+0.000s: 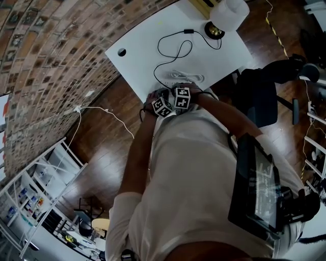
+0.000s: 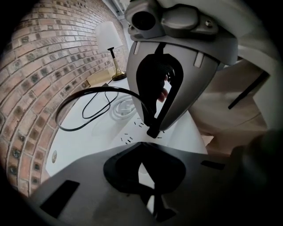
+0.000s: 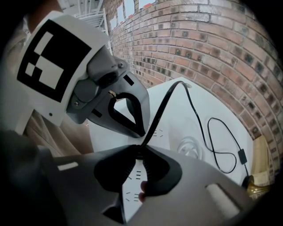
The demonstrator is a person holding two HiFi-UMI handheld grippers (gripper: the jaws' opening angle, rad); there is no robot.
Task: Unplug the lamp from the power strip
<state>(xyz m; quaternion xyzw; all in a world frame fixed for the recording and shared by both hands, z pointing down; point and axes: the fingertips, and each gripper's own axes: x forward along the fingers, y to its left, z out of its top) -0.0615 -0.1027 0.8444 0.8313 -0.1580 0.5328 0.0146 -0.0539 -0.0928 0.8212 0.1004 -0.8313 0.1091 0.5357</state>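
Right tool point(image 3: 141, 158) pinches the lamp plug point(image 2: 153, 132) at the power strip point(image 2: 128, 137) as the clenched, empty left tool point(image 3: 142, 131) presses on it; plug apparently still seated, pull remaining.

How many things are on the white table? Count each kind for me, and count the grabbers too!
Lamp: 1
Black cord: 1
White coiled cable: 1
Power strip: 1
Grippers, the left gripper and the right gripper: 2
Total: 6
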